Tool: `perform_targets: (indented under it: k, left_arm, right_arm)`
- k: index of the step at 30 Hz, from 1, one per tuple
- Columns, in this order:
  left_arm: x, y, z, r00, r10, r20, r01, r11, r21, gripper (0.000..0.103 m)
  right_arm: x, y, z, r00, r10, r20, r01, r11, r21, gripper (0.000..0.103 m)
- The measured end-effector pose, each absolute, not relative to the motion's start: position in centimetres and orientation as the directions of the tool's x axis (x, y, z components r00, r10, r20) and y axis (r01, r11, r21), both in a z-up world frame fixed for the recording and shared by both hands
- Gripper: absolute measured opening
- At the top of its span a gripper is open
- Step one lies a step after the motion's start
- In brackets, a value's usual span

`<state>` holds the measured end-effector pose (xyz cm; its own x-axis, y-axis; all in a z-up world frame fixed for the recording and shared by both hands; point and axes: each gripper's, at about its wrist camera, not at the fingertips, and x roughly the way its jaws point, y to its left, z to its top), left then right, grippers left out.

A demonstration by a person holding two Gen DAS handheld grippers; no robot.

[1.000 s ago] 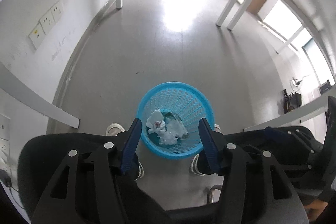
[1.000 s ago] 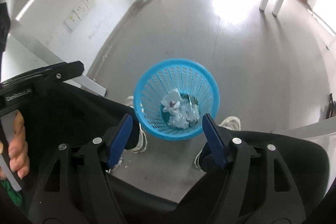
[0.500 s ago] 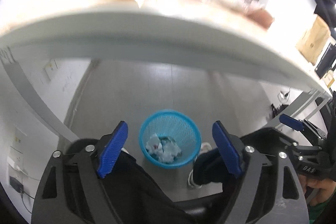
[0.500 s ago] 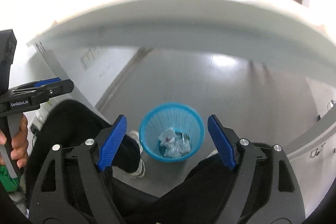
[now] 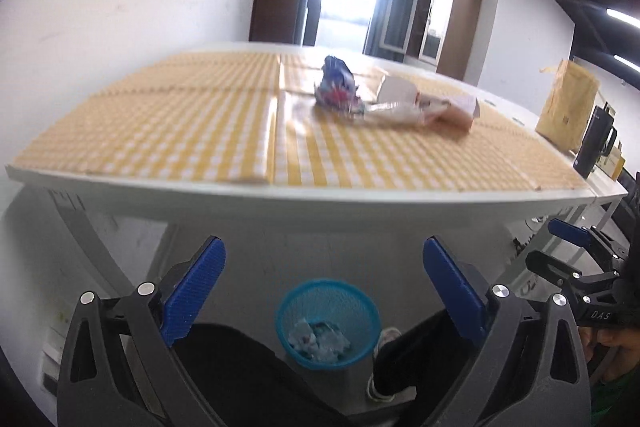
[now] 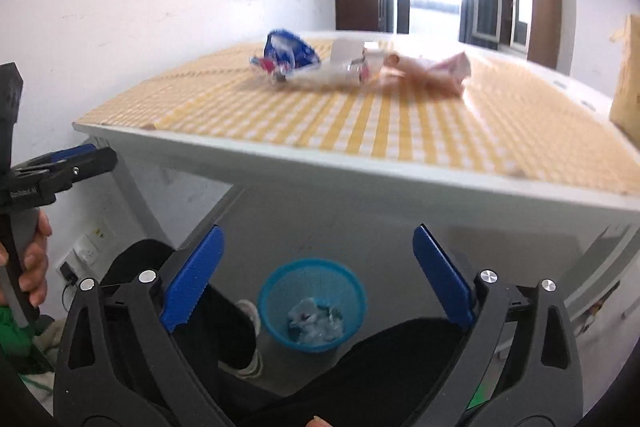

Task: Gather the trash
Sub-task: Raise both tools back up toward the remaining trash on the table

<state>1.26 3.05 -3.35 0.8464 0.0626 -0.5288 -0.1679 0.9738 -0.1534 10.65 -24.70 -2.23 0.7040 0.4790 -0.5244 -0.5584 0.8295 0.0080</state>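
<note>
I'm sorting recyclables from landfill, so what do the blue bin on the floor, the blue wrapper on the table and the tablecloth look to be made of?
Blue bin: rigid plastic, judging by its perforated mesh wall. Blue wrapper: likely thin glossy plastic film, crumpled and printed; blur leaves it uncertain. Tablecloth: probably wipeable vinyl, since the yellow check shows a sheen.

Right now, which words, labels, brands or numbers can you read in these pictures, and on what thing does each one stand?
"DAS": white letters on the black body of the right gripper, seen from the left wrist; the rest is hidden.
White lettering on the left gripper, seen from the right wrist: too blurred to read.
Print on the blue wrapper on the table: too blurred to read.
</note>
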Motion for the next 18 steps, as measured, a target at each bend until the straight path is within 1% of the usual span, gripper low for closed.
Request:
perform_targets:
  k: [3,4,9,12,18]
  left_arm:
    - [1.3,3.1,-2.3,0.86,0.073,-0.506,-0.169,0.974,-0.148,0.097]
    - [1.5,3.1,-2.0,0.864,0.079,-0.497,-0.171,0.975,-0.144,0.097]
    - [2.3,3.1,-0.7,0.879,0.09,-0.468,-0.169,0.977,-0.129,0.097]
    - [3.3,3.6,0.2,0.885,0.099,-0.455,-0.178,0.975,-0.135,0.097]
    - [6.0,4.2,1.0,0.883,0.092,-0.46,-0.185,0.97,-0.16,0.097]
  right_arm:
    - [10.6,-24.9,-1.0,0.718,0.489,-0.496,-0.558,0.83,0.01,0.092]
    - [10.7,-24.9,-0.6,0.723,0.491,-0.486,-0.557,0.83,0.01,0.094]
    - [11.3,-25.1,2.0,0.754,0.505,-0.42,-0.551,0.834,0.012,0.094]
    - [12.4,-24.7,3.2,0.764,0.504,-0.402,-0.547,0.837,0.008,0.094]
    - [16.1,-24.0,4.6,0.78,0.494,-0.383,-0.53,0.848,0.014,0.094]
